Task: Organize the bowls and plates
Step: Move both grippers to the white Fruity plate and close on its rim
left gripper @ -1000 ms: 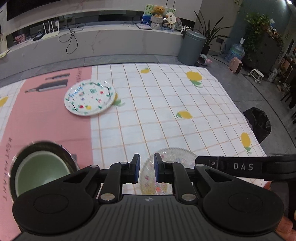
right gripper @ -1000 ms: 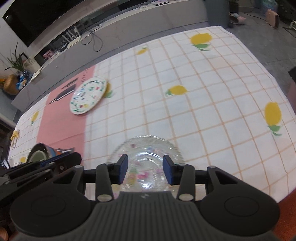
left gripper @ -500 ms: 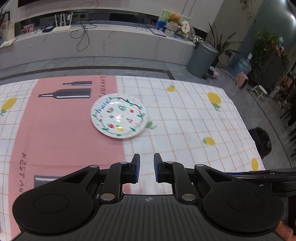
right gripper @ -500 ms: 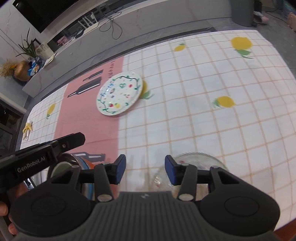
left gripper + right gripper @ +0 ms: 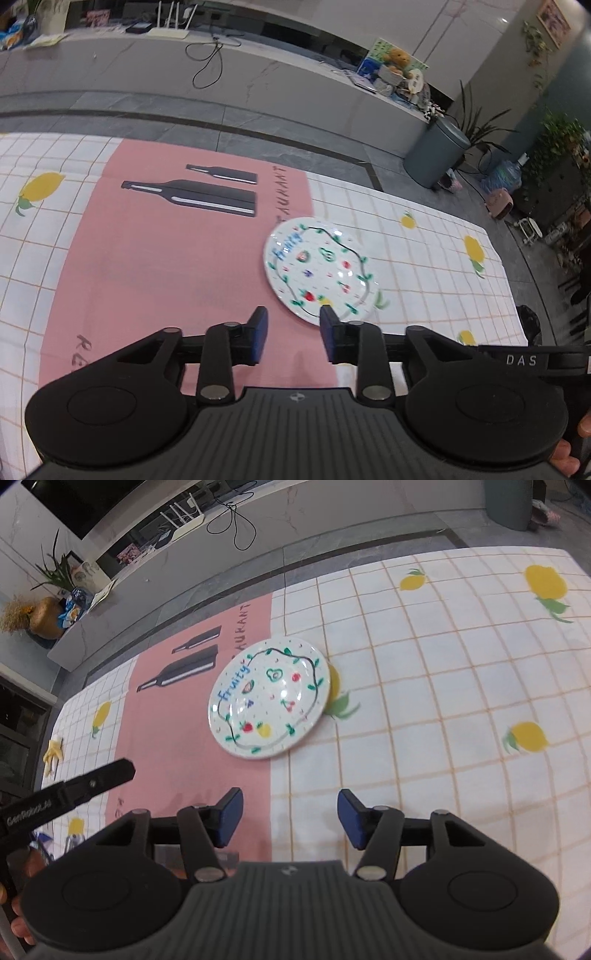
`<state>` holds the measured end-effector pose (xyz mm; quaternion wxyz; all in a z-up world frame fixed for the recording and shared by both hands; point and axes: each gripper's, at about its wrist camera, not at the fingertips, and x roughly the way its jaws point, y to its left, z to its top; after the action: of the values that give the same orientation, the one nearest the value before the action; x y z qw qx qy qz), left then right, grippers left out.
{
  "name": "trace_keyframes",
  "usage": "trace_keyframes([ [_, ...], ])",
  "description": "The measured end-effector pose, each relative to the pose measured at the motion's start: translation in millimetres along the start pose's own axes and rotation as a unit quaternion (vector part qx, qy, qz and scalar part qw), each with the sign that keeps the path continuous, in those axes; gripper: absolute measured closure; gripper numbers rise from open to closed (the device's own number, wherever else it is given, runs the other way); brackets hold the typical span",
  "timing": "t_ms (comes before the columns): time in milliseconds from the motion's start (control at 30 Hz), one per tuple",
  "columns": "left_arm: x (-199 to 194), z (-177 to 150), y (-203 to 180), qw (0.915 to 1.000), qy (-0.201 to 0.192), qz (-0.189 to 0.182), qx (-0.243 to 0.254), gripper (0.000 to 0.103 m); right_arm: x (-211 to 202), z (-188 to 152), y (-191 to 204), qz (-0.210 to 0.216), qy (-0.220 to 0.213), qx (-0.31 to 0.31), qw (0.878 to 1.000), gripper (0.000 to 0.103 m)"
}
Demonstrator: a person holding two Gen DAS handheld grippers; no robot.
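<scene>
A white plate with painted fruit and the word "Fruity" point(image 5: 320, 272) lies flat on the tablecloth, on the seam between the pink panel and the lemon-check part; it also shows in the right wrist view point(image 5: 269, 698). My left gripper point(image 5: 294, 335) is open and empty, just short of the plate's near rim. My right gripper point(image 5: 288, 819) is open wide and empty, a little back from the plate. The glass plate and the bowls are out of view.
The lemon-check tablecloth point(image 5: 443, 716) with its pink bottle-print panel point(image 5: 166, 258) covers the floor. A grey bin point(image 5: 436, 155) and plants stand past its far right corner. A low stone ledge point(image 5: 221, 81) runs along the back. The left gripper's handle point(image 5: 66, 797) shows at the right view's left.
Both grippers have moved forward towards the painted plate and opened wider. The glass plate and the green bowl have dropped out of view.
</scene>
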<state>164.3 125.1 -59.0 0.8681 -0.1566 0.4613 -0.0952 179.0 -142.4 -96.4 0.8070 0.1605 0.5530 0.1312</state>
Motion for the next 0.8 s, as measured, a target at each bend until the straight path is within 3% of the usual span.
trace_keyframes([
  [167,19,9,21,0.9997,0.005,-0.01,-0.022,0.053,28,18,-4,-0.016,-0.007,0.001,1.0,0.044],
  [433,49,16,32,0.9991,0.019,-0.018,-0.033,0.053,55,36,-26,-0.033,-0.01,0.024,0.999,0.046],
  [667,70,20,45,0.9922,0.044,-0.031,-0.112,0.053,69,41,-33,-0.027,-0.013,0.036,0.999,0.049],
  [800,84,21,48,0.9898,0.055,-0.021,-0.13,0.053,76,43,-37,-0.022,-0.017,0.045,0.999,0.051],
])
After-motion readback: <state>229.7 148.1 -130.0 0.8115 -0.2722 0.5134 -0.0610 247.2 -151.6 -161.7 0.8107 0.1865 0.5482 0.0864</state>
